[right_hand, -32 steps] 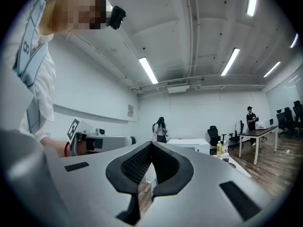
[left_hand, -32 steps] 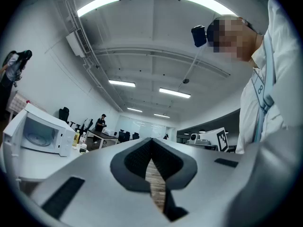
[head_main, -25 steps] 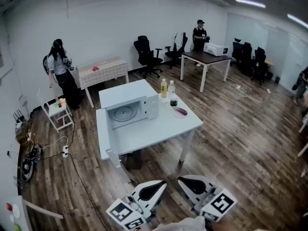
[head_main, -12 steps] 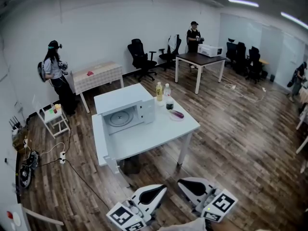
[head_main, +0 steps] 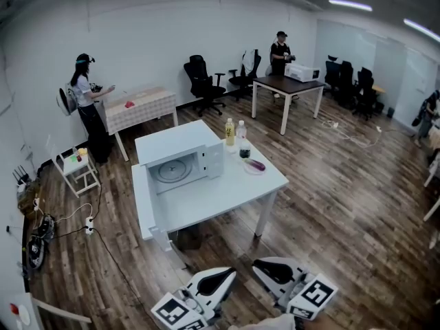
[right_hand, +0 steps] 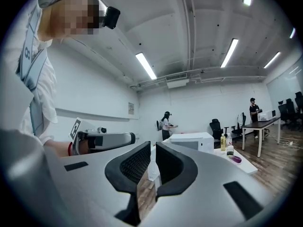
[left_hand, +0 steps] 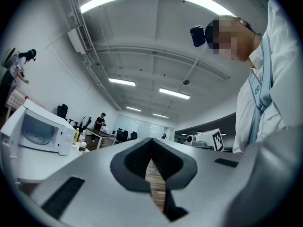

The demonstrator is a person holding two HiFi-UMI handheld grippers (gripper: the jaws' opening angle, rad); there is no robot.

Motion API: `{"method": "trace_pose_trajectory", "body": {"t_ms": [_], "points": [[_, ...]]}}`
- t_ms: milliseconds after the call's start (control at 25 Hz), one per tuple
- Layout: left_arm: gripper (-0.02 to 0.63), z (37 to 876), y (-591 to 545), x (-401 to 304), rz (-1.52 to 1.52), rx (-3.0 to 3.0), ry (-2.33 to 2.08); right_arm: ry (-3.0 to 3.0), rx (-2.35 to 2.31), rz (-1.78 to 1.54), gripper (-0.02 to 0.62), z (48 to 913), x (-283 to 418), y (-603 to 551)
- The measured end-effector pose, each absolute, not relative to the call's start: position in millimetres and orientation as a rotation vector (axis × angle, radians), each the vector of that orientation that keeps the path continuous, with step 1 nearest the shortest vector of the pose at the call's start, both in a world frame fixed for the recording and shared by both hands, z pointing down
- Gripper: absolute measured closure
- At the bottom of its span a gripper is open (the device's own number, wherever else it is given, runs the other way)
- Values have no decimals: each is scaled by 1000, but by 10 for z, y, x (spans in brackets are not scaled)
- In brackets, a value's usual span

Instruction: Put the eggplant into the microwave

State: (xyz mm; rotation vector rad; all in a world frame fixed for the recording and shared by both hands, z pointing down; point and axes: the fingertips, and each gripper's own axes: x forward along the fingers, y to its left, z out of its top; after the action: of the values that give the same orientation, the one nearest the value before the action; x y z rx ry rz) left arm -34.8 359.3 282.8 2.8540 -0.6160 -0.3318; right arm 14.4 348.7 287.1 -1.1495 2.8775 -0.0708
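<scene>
Both tongs hang at the bottom of the frame, left gripper (head_main: pixel 227 272) and right gripper (head_main: pixel 265 268), jaws all but together on nothing. Up-frame, well apart, the eggplant (head_main: pixel 256 164) lies on a small plate (head_main: pixel 249 170) right of the microwave (head_main: pixel 180 160). It slants upper left to lower right, nearer my right. The microwave gapes open and holds only its turntable (head_main: pixel 172 171).

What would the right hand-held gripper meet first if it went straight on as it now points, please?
Probably the end of the white table, below-left of the microwave; only bare floor shows before it, though depth is unclear.
</scene>
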Motion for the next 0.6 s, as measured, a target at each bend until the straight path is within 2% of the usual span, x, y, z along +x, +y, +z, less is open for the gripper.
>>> {"method": "trace_pose_trajectory", "body": {"t_ms": [600], "points": [[604, 2935, 3235, -269, -345, 2819, -619, 2909, -1178, -169, 558, 3059, 283, 3060]]}}
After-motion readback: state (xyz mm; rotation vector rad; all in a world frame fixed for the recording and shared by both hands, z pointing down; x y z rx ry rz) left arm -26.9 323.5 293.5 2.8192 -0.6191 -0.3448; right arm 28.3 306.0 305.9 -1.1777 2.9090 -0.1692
